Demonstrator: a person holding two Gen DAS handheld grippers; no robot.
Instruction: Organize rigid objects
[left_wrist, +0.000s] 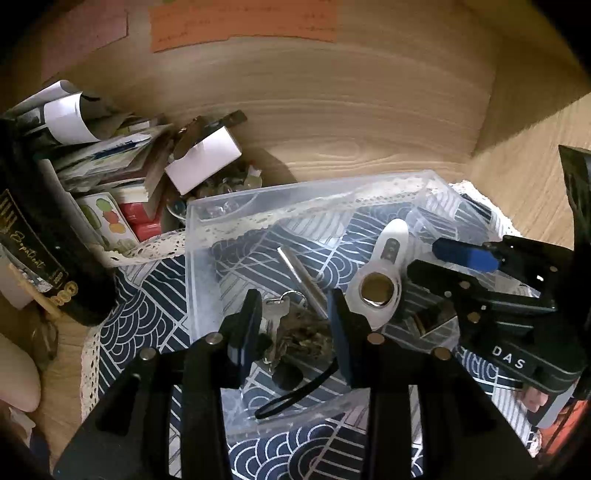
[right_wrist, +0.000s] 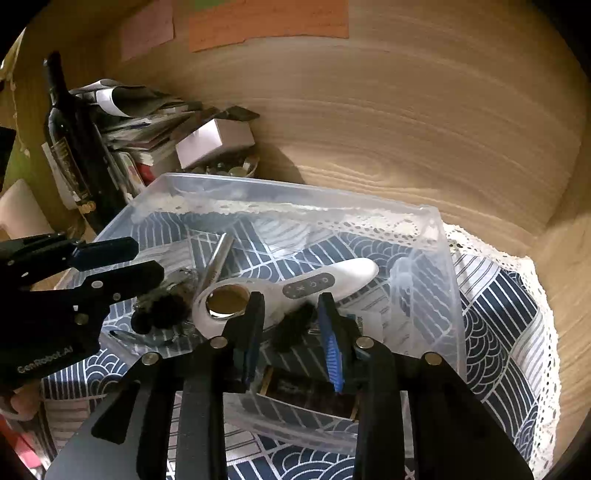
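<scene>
A clear plastic bin (left_wrist: 221, 210) (right_wrist: 436, 236) sits on a blue wave-pattern cloth. Inside lie a white handheld device with a round metal head (left_wrist: 376, 288) (right_wrist: 295, 288), a silver metal tube (left_wrist: 301, 280) (right_wrist: 218, 258), keys with a dark fuzzy charm (left_wrist: 284, 328) (right_wrist: 162, 306) and a dark box (right_wrist: 310, 391). My left gripper (left_wrist: 295, 328) is open over the keys, holding nothing. My right gripper (right_wrist: 290, 325) is open above the white device, holding nothing. Each gripper shows in the other view: the right gripper (left_wrist: 454, 258) and the left gripper (right_wrist: 129, 258).
A dark wine bottle (left_wrist: 40, 236) (right_wrist: 70, 140) stands at the left beside a pile of papers, books and a white box (left_wrist: 203, 158) (right_wrist: 214, 140). A wooden wall (left_wrist: 351, 103) rises behind, with orange notes (left_wrist: 243, 18). The lace-edged cloth (right_wrist: 517, 295) extends to the right.
</scene>
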